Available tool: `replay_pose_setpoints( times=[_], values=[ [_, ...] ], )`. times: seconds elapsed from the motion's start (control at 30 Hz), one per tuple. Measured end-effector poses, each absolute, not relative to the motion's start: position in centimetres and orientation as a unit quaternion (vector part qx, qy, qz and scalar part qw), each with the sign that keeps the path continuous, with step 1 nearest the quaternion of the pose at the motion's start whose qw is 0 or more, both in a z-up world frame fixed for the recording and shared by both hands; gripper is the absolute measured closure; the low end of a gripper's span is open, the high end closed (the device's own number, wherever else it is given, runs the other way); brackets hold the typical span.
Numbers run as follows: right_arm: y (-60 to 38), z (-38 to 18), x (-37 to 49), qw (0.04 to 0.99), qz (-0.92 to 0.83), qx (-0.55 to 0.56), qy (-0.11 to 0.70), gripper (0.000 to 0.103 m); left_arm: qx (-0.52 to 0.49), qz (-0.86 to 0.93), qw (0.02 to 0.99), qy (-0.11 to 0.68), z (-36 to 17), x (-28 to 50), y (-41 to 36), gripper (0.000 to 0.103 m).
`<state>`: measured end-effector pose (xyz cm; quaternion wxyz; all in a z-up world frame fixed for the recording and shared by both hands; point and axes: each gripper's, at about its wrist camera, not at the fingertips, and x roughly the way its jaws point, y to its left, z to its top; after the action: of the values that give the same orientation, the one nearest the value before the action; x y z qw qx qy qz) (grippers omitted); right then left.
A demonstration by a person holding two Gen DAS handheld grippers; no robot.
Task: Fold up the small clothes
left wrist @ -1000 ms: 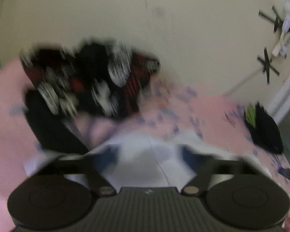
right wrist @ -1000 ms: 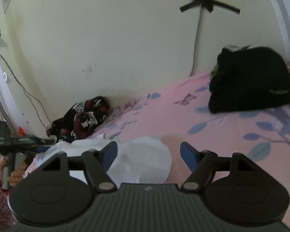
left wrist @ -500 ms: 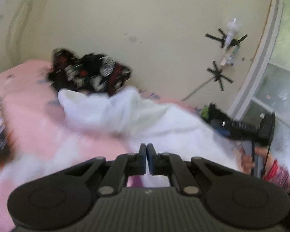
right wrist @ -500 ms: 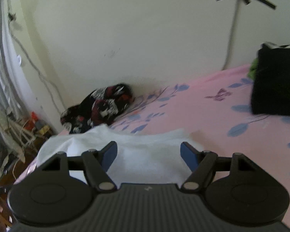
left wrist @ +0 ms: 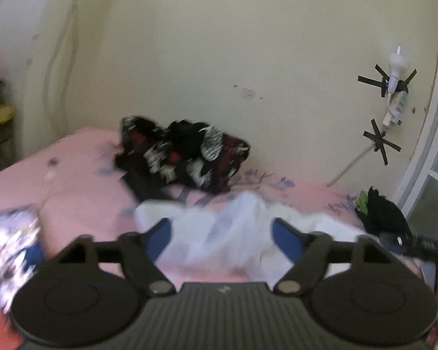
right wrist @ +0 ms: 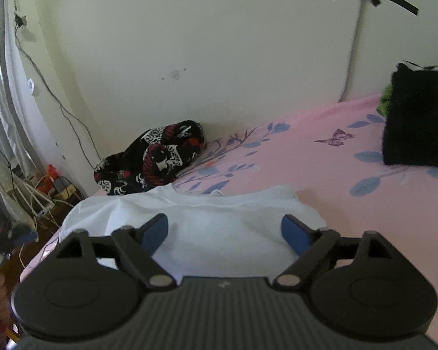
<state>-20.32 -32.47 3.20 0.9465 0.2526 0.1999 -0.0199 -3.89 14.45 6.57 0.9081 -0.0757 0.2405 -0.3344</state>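
Left wrist view: left hand-held gripper [left wrist: 222,234] jaws opening wide, gripping nothing, above the rumpled white garment [left wrist: 233,230]. Right hand-held gripper [right wrist: 224,230] likewise opening, empty, over that garment on the pink bed [right wrist: 321,160].

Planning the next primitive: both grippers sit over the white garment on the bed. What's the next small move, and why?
Probably bring the left gripper down onto a raised edge of the white garment and close. Both grippers' jaws are opening, pads clear of the cloth, so nothing is held. On the pink sheet the garment looks bunched and only partly folded. The right gripper hangs above its smoother part.
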Motion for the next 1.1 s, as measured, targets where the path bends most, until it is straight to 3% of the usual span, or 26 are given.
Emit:
replay_pose_setpoints(
  times=[0.1, 0.17, 0.2, 0.23, 0.27, 0.33, 0.5, 0.63, 0.8, 0.87, 0.93, 1.1],
  values=[
    [-32.8, 2.9, -21.0, 0.944, -0.029, 0.26, 0.2, 0.017, -0.076, -0.36, 0.895, 0.255, 6.8, -1.9, 11.0, 0.017],
    [-33.0, 2.7, -21.4, 0.943, -0.033, 0.263, 0.201, 0.017, -0.063, -0.365, 0.891, 0.263, 6.2, -1.4, 8.8, 0.028],
    [-33.2, 2.6, -21.4, 0.942, -0.035, 0.264, 0.203, 0.017, -0.051, -0.366, 0.89, 0.267, 5.7, -1.3, 7.6, 0.055],
    [-33.3, 2.5, -21.5, 0.942, -0.037, 0.265, 0.204, 0.017, -0.041, -0.365, 0.889, 0.275, 5.1, -1.3, 6.8, 0.091],
    [-33.5, 2.5, -21.5, 0.941, -0.038, 0.266, 0.205, 0.017, -0.039, -0.361, 0.887, 0.287, 4.4, -1.4, 6.6, 0.096],
    [-33.6, 2.8, -21.5, 0.942, -0.037, 0.265, 0.202, 0.017, -0.061, -0.381, 0.875, 0.292, 3.6, -2.6, 7.2, 0.097],
    [-34.0, 3.2, -21.0, 0.946, -0.032, 0.261, 0.191, 0.017, -0.053, -0.45, 0.871, 0.188, 3.9, -12.0, 12.7, 0.099],
    [-33.5, 2.8, -19.4, 0.943, -0.018, 0.266, 0.199, 0.017, -0.078, -0.453, 0.86, 0.22, 1.6, -16.3, 16.7, 0.1],
    [-32.0, 1.9, -17.1, 0.939, -0.005, 0.266, 0.216, 0.016, -0.121, -0.392, 0.868, 0.278, -0.9, -16.4, 18.9, 0.1],
    [-31.7, 1.4, -16.7, 0.939, -0.004, 0.265, 0.219, 0.015, -0.135, -0.387, 0.871, 0.27, -0.7, -15.7, 19.3, 0.093],
    [-31.5, 0.6, -16.7, 0.94, -0.009, 0.26, 0.22, 0.014, -0.135, -0.385, 0.875, 0.26, -0.4, -15.0, 19.1, 0.076],
    [-31.7, 0.4, -17.1, 0.942, -0.007, 0.261, 0.209, 0.014, -0.127, -0.39, 0.871, 0.271, -0.8, -13.2, 16.5, 0.064]
  ],
)
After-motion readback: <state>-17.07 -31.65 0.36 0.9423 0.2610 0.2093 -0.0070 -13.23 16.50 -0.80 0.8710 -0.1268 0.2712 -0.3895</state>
